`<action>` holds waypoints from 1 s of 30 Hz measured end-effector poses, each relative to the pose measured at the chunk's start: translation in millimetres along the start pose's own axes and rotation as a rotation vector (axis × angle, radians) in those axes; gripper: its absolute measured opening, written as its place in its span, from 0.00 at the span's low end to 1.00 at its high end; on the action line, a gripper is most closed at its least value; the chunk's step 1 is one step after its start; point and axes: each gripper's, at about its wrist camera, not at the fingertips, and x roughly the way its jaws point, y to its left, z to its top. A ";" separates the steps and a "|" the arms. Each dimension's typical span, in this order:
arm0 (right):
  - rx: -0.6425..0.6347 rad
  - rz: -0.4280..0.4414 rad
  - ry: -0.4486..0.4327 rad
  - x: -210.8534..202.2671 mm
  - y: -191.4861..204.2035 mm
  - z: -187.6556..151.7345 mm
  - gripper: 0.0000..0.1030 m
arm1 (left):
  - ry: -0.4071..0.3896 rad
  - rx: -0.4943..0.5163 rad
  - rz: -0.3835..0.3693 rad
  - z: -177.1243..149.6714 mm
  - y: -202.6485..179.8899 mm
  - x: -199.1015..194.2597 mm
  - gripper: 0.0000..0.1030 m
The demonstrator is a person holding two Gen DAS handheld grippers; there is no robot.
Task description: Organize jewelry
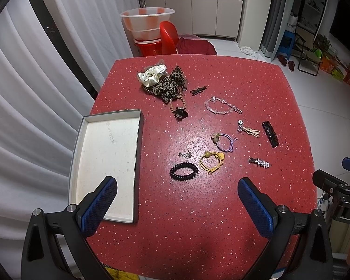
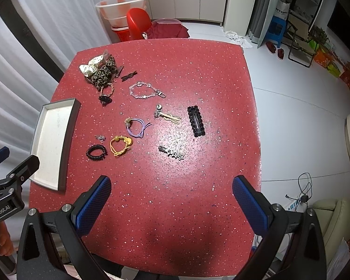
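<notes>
Hair ties, clips and a bracelet lie scattered on a red speckled table [image 1: 198, 233]. An empty grey tray [image 1: 105, 163] sits at the left edge. A black coil tie [image 1: 183, 171], a yellow tie [image 1: 211, 161], a purple tie [image 1: 225, 140], a star clip [image 1: 260, 162], a black beaded clip [image 1: 270, 133] and a crystal bracelet [image 1: 219, 106] lie apart. Scrunchies [image 1: 162, 80] are piled at the back. My left gripper [image 1: 177, 207] is open above the near table. My right gripper [image 2: 171, 207] is open above the near edge, with the star clip [image 2: 171, 152] ahead.
Beyond the table's far edge stand a red chair [image 1: 168, 37] and stacked plastic basins [image 1: 147, 23]. White curtains hang at the left. The right gripper shows at the right edge of the left wrist view [image 1: 338, 189]. Cables lie on the floor at the right [image 2: 303, 193].
</notes>
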 end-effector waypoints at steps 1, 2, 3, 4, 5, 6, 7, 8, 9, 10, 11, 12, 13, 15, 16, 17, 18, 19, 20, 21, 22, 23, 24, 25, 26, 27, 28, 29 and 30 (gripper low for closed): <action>0.000 0.000 0.000 0.0 0.0 -0.1 1.00 | 0.001 0.000 0.000 0.0 0.0 0.1 1.00; 0.000 0.000 0.001 0.3 0.1 -1.1 1.00 | 0.002 -0.001 0.000 0.2 0.1 0.4 1.00; 0.000 0.001 0.002 0.2 -0.1 -0.3 1.00 | 0.003 -0.001 0.000 0.0 0.3 1.0 1.00; 0.000 0.001 0.004 0.4 -0.3 -0.2 1.00 | 0.005 -0.002 0.000 0.3 0.5 1.9 1.00; 0.000 0.001 0.005 0.6 -0.2 0.1 1.00 | 0.006 -0.002 0.000 0.2 0.6 2.3 1.00; 0.000 0.001 0.006 1.1 -0.3 0.3 1.00 | 0.008 -0.002 -0.001 -0.1 0.7 2.7 1.00; 0.000 0.001 0.008 1.4 -0.3 0.0 1.00 | 0.009 -0.002 -0.001 -0.4 0.7 3.2 1.00; 0.001 0.001 0.009 1.8 -0.4 -0.2 1.00 | 0.011 -0.002 -0.002 -0.3 0.9 3.7 1.00; 0.002 0.002 0.011 2.3 -0.4 0.3 1.00 | 0.012 -0.001 -0.002 0.3 1.5 4.4 1.00; 0.003 0.001 0.013 2.8 -0.4 0.5 1.00 | 0.014 -0.002 -0.003 0.3 1.8 4.9 1.00; 0.004 0.002 0.015 3.1 -0.5 0.4 1.00 | 0.015 -0.002 -0.003 0.6 2.2 5.6 1.00; 0.005 0.002 0.017 3.5 -0.6 0.8 1.00 | 0.017 -0.002 -0.004 0.6 2.4 6.0 1.00; 0.006 0.002 0.019 4.1 -0.6 0.9 1.00 | 0.019 -0.003 -0.005 0.3 2.9 6.8 1.00; 0.011 0.006 0.023 5.6 -1.1 1.0 1.00 | 0.026 -0.008 -0.008 0.2 4.1 9.0 1.00; 0.015 0.008 0.027 6.7 -1.6 1.0 1.00 | 0.030 -0.012 -0.008 -0.1 5.3 10.3 1.00; 0.019 0.011 0.031 8.7 -2.2 0.9 1.00 | 0.034 -0.019 -0.007 -0.8 6.7 11.9 1.00; 0.024 0.014 0.036 10.2 -3.3 0.8 1.00 | 0.038 -0.026 -0.004 -1.3 8.6 13.6 1.00; 0.031 0.018 0.042 12.4 -4.6 0.2 1.00 | 0.042 -0.035 -0.004 -2.1 10.8 15.6 1.00; 0.038 0.020 0.049 15.0 -6.0 -0.4 1.00 | 0.045 -0.045 -0.007 -2.9 13.2 17.9 1.00; 0.043 0.020 0.055 17.5 -7.3 -1.4 1.00 | 0.050 -0.054 -0.008 -3.3 16.0 20.6 1.00; 0.047 0.019 0.061 19.9 -8.4 -2.5 1.00 | 0.058 -0.065 -0.008 -4.2 18.6 24.1 1.00; 0.052 0.018 0.070 23.4 -10.0 -3.9 1.00 | 0.066 -0.072 -0.013 -5.2 20.4 27.7 1.00; 0.056 0.019 0.078 26.6 -11.8 -5.5 1.00 | 0.080 -0.079 -0.022 -6.9 22.3 32.7 1.00; 0.061 0.019 0.087 30.1 -13.4 -6.9 1.00 | 0.091 -0.083 -0.031 -8.0 23.0 37.5 1.00; 0.066 0.017 0.098 35.1 -15.6 -8.9 1.00 | 0.105 -0.089 -0.040 -9.7 24.3 43.1 1.00; 0.067 0.013 0.107 38.9 -17.0 -9.8 1.00 | 0.119 -0.095 -0.047 -11.5 25.0 49.2 1.00; 0.069 0.008 0.117 43.7 -18.9 -11.1 1.00 | 0.131 -0.098 -0.055 -13.4 24.5 55.1 1.00; 0.072 0.002 0.127 48.8 -21.0 -12.1 1.00 | 0.140 -0.099 -0.060 -14.6 23.4 60.4 1.00; 0.075 -0.003 0.135 53.3 -22.6 -12.5 1.00 | 0.150 -0.100 -0.065 -16.0 22.2 67.2 1.00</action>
